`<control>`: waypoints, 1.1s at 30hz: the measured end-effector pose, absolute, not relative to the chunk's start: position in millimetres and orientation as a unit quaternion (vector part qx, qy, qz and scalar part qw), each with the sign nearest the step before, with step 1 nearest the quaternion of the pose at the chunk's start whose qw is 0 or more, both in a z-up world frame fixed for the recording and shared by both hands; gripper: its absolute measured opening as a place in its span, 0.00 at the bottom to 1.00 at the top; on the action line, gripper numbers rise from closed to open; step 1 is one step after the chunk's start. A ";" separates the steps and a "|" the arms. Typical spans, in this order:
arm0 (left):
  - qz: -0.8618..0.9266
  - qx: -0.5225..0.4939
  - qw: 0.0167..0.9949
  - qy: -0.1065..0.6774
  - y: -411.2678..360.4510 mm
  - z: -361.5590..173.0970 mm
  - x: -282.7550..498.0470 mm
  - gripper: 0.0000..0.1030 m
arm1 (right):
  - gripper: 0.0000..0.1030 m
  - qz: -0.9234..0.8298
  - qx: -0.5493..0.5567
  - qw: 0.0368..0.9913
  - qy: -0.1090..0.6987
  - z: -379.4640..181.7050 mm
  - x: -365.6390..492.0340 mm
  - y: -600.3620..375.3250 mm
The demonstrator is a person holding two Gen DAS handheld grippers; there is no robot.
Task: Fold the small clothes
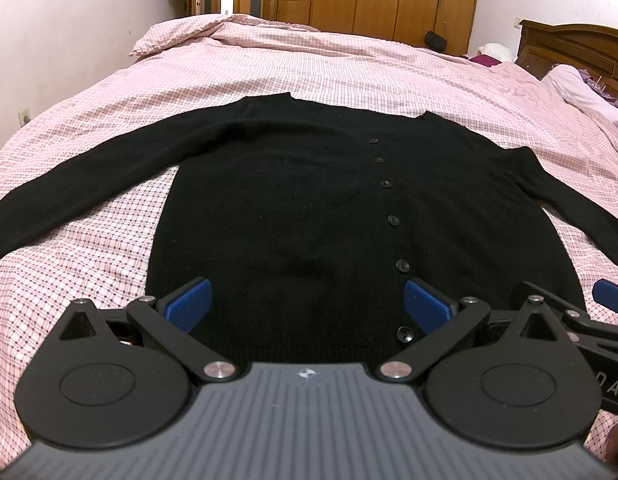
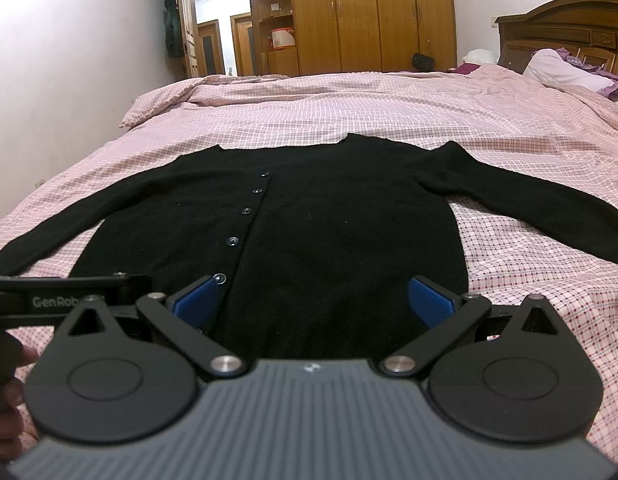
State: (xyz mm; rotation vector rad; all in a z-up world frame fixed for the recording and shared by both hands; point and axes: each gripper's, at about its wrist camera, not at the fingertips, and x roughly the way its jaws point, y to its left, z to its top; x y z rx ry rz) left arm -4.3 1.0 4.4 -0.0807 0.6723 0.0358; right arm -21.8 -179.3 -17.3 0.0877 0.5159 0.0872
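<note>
A black buttoned cardigan (image 1: 293, 200) lies flat and face up on the pink checked bedspread (image 1: 89, 264), sleeves spread out to both sides. It also shows in the right wrist view (image 2: 329, 232). My left gripper (image 1: 307, 304) is open and empty, just above the hem on the cardigan's left half. My right gripper (image 2: 315, 300) is open and empty, above the hem on the right half. A blue fingertip of the right gripper (image 1: 611, 294) shows at the right edge of the left wrist view. The left gripper's black arm (image 2: 69, 294) shows at the left of the right wrist view.
The bed runs on past the cardigan to a rumpled quilt edge (image 1: 177, 34). A white wall (image 1: 49, 40) borders the left side. A wooden headboard (image 2: 569, 28) and pillows (image 2: 561, 68) are at the right. Wooden wardrobes (image 2: 369, 12) stand behind.
</note>
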 end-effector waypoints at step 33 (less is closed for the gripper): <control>0.006 -0.018 0.942 0.334 0.6 3.1 12.3 1.00 | 1.00 0.066 0.044 0.964 0.256 -20.6 -14.7 -179.5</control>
